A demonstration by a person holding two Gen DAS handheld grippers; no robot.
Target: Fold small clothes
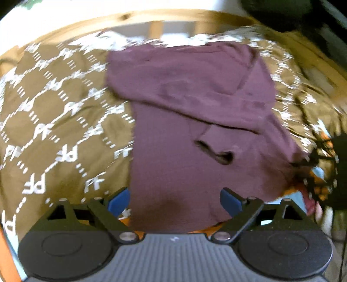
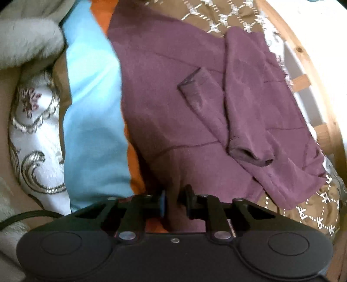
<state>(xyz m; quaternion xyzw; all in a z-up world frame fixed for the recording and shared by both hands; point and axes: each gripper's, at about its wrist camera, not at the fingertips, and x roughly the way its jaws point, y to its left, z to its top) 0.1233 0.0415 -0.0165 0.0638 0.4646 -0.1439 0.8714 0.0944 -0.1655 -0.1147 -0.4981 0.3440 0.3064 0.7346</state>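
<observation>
A maroon long-sleeved top [image 1: 184,121] lies on a brown patterned bedspread [image 1: 56,108], both sleeves folded across its body. My left gripper [image 1: 174,200] is open, its blue pads either side of the top's near hem, with cloth between them. In the right wrist view the same top [image 2: 195,108] fills the middle, one sleeve cuff [image 2: 251,156] lying over it. My right gripper [image 2: 174,205] is nearly closed and pinches the near edge of the maroon top between its pads.
A light blue cloth [image 2: 95,121] and orange cloth [image 2: 134,164] lie left of the top. A white embroidered pillow [image 2: 36,138] and a fluffy grey item [image 2: 28,41] sit further left. A wooden bed rail [image 2: 312,71] runs along the bedspread's edge [image 1: 151,19].
</observation>
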